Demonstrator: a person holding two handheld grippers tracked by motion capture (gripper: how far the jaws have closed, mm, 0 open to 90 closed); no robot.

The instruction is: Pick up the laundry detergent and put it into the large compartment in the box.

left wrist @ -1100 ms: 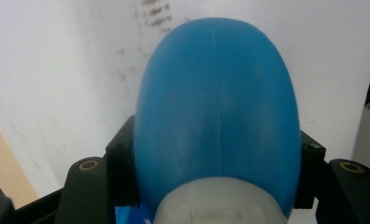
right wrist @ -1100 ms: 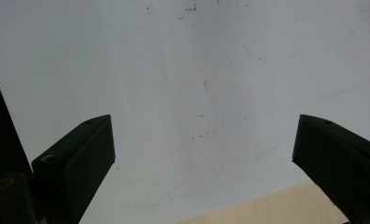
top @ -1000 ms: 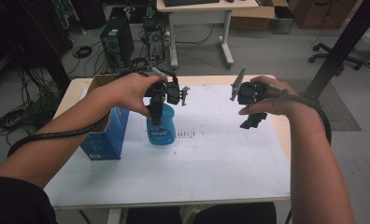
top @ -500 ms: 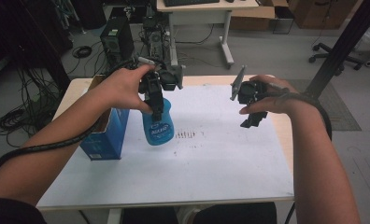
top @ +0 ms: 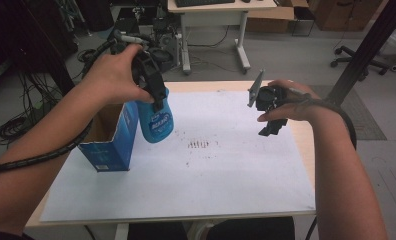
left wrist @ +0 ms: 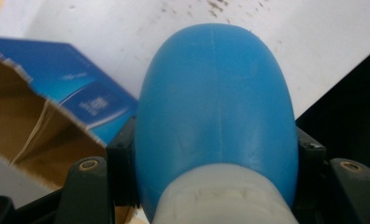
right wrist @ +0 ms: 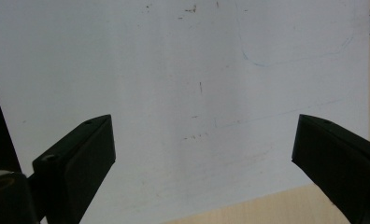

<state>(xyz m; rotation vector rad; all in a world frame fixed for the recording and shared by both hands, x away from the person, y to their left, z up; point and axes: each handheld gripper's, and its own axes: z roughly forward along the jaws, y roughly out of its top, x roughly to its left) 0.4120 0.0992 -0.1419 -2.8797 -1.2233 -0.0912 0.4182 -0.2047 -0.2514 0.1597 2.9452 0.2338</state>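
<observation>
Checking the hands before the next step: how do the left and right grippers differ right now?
The left gripper is shut on the blue bottle, lifted beside the open blue box; the right gripper is open and holds nothing. The left sits nearer the box, the right over bare white paper. Both point downward.

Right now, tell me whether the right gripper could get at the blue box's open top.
Probably not directly: the left gripper, shut on the blue bottle, hangs between the right gripper and the blue box. Its jaws are open and empty.
</observation>
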